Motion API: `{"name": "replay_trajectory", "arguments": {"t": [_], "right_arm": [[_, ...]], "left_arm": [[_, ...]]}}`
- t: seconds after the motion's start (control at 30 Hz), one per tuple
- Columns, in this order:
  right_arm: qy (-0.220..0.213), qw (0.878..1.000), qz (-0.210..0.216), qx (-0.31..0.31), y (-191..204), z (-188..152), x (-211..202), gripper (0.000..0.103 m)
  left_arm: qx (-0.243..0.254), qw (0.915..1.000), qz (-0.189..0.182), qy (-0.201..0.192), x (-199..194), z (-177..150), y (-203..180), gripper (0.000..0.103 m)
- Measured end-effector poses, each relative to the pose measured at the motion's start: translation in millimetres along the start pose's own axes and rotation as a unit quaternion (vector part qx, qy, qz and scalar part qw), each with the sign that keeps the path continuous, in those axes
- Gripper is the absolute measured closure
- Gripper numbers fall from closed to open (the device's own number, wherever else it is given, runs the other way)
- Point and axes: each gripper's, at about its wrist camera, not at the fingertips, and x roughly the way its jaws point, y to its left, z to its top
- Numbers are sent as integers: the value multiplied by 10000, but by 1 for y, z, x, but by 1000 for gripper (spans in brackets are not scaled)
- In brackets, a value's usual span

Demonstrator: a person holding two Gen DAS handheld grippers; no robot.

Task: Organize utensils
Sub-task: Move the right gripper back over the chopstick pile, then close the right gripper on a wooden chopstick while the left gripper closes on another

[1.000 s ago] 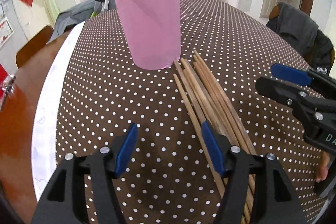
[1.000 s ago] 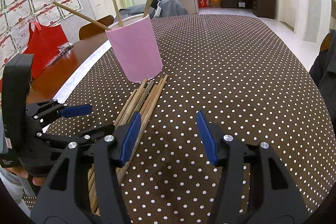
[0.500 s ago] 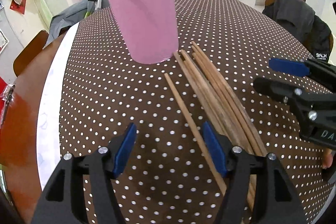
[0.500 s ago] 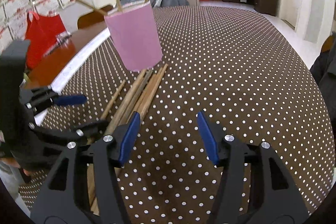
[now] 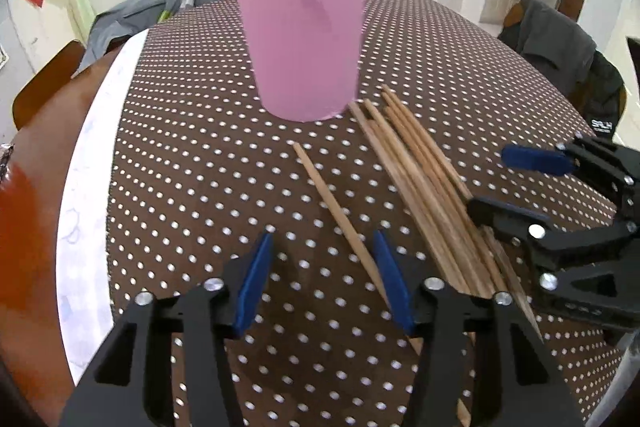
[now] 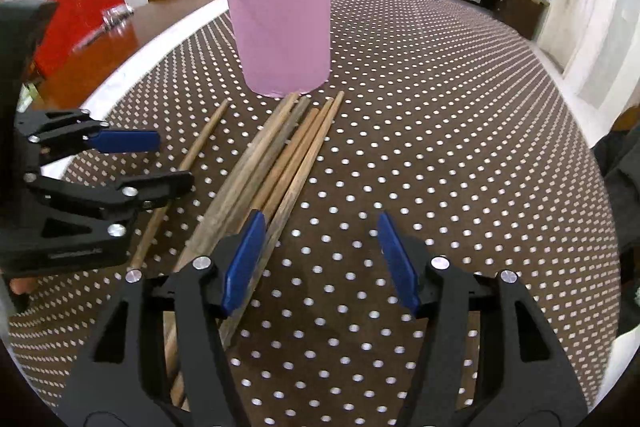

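Observation:
A pink cup (image 5: 302, 43) with several wooden chopsticks standing in it sits on the polka-dot tablecloth; it also shows in the right wrist view (image 6: 282, 27). A bundle of chopsticks (image 5: 420, 179) lies in front of it, also in the right wrist view (image 6: 276, 163). One single chopstick (image 5: 336, 211) lies apart to the left of the bundle, also in the right wrist view (image 6: 188, 163). My left gripper (image 5: 324, 279) is open, low over the single chopstick, which runs under its right finger. My right gripper (image 6: 320, 263) is open and empty, its left finger over the bundle.
The brown dotted tablecloth (image 5: 180, 167) ends at a white border and bare wooden table (image 5: 28, 227) on the left. A red bag (image 6: 76, 11) sits at the far left. Chairs with grey jackets (image 5: 560, 39) stand around the table.
One chopstick has been slid left out of the bundle and now lies apart. My left gripper has moved closer to the cup and over that chopstick. Both grippers stay open.

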Motion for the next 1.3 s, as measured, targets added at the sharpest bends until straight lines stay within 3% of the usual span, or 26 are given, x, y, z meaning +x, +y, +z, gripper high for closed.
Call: {"name": "replay_trajectory", "arguments": {"t": [0.1,0.3,0.37,0.43,0.53,0.77,0.87,1.07,1.3], "right_arm": [[109,9999,-54,-88,-1,1,0,44],[494,9984,-122,-252,4,15,15,44],[672,9975,89,-197,1,20,17,50],[774,9967,159,-162,-6,24,19,65],[965,9949,284,-57,-20,29,20,76],[1312,9887,660,287,-44,41,22,91],[1348,9859,843,516,-57,43,25,97],[1258,9839,1047,715,-76,38,18,97],[849,9849,1235,868,-89,18,-5,97]], "left_arm": [[162,9999,-45,-22,-2,-2,-8,69],[289,9996,-42,50,1,3,-13,77],[356,9992,-120,95,2,5,-14,81],[382,9989,-240,159,4,10,-11,86],[241,9984,-429,276,7,15,-1,91],[165,9980,-437,429,8,16,4,94],[116,9980,-420,462,9,18,4,96],[52,9987,-326,390,5,17,7,98],[223,9993,-288,-120,-30,15,-5,98]]}}
